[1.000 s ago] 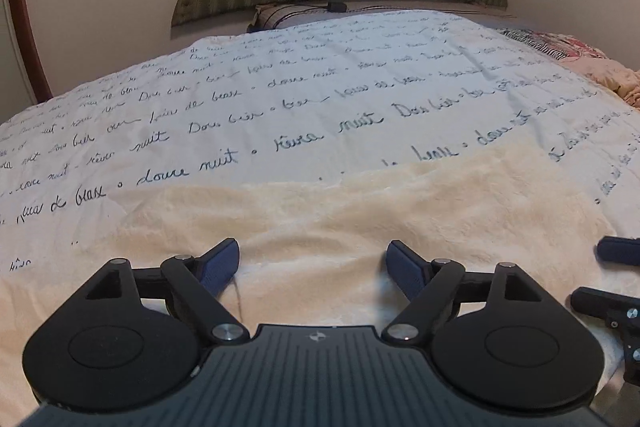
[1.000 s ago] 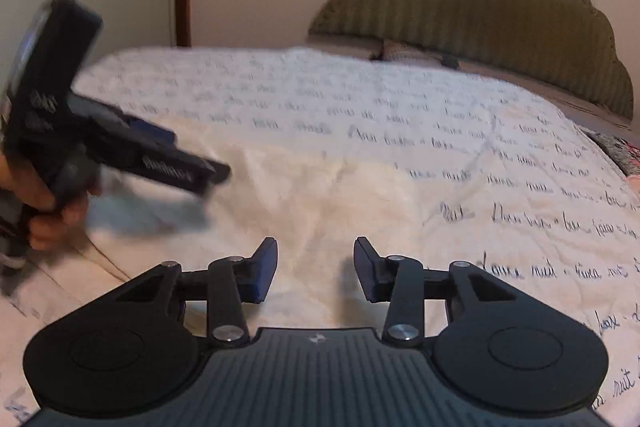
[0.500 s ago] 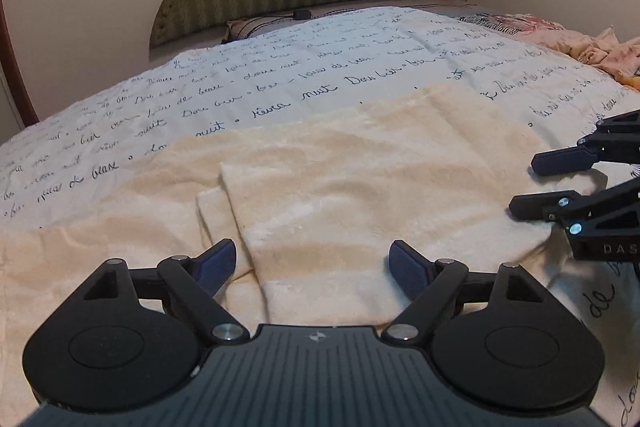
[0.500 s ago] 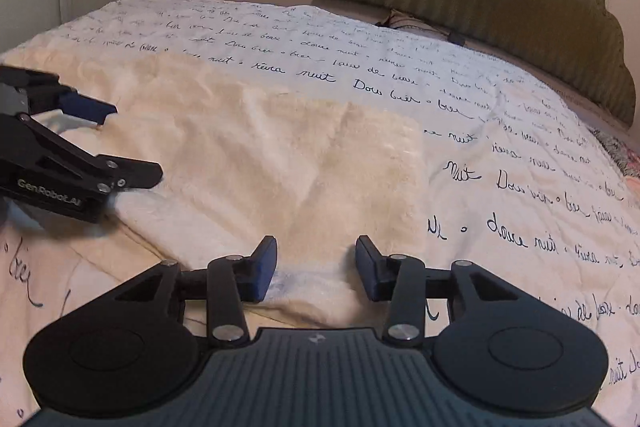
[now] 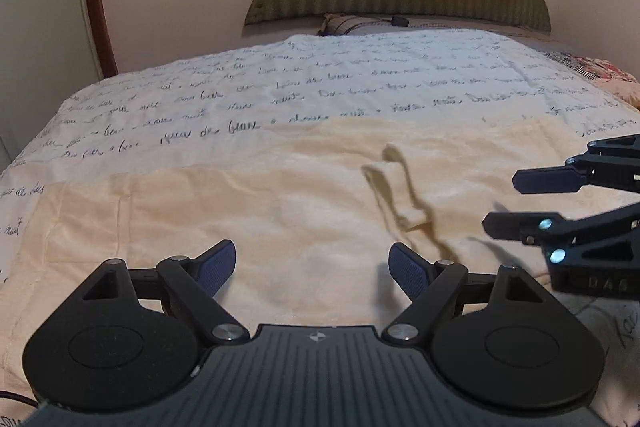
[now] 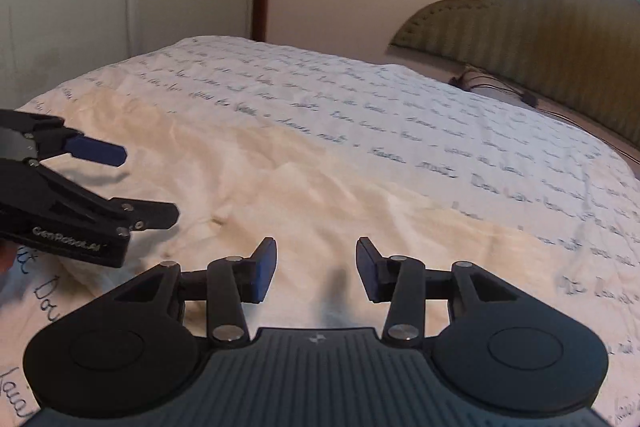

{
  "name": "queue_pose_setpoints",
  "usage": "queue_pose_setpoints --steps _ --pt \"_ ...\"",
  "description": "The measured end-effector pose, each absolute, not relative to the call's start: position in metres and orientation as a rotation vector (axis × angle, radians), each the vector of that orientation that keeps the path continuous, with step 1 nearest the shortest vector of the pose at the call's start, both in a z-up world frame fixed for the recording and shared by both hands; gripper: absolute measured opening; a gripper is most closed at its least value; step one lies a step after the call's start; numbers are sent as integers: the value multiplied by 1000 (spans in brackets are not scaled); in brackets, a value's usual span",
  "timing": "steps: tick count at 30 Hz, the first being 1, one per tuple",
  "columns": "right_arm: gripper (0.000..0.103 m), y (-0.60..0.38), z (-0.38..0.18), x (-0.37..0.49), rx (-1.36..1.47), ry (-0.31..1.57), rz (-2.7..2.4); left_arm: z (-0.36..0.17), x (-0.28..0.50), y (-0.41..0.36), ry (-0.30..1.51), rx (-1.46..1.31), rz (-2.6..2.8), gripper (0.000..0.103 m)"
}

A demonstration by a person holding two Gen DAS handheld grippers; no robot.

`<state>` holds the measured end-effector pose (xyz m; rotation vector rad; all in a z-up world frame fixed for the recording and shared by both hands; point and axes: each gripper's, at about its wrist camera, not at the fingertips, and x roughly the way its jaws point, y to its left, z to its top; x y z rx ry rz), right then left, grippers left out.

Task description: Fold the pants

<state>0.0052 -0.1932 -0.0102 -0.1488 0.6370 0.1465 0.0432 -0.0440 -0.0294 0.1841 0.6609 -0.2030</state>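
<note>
Cream fleece pants point(image 5: 280, 211), flat on script-print bedspread point(image 5: 360, 83); left gripper point(image 5: 311, 265) wide apart, right gripper point(image 6: 316, 269) part-open, both empty.

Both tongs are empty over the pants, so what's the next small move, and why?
Probably lower the open left tongs onto the near edge of the cream fleece pants and pinch; the right tongs are also open, and the pants lie flat on the script-printed bedspread.

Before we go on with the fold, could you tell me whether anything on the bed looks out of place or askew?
One thing: a loose cream drawstring lies in a crooked tangle across the cream fleece pants, near the right gripper. The pants are otherwise spread fairly flat on the script-printed bedspread. Both grippers are open and hold nothing.
</note>
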Motion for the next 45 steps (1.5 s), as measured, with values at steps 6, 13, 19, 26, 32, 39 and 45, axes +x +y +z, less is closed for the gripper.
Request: queue_pose_setpoints --steps 6,13,19,26,32,39,45 --pt "43 -168 -27 -2 -243 692 188 -34 36 -24 671 146 -207 86" --pt "46 -171 -7 1 -164 657 184 -35 38 -20 669 129 -187 87" --pt "50 -156 -23 0 -191 687 222 -37 33 -13 665 130 -172 88" --pt "66 -165 -27 -8 -133 701 204 -34 29 -9 652 127 -150 88" --pt "66 -161 -19 -13 -149 693 202 -31 23 -3 640 120 -130 89" --pt "72 -165 -21 -4 -130 711 164 -31 18 9 645 121 -114 92" --pt "73 -155 -18 -12 -173 697 155 -26 13 20 627 109 -90 91"
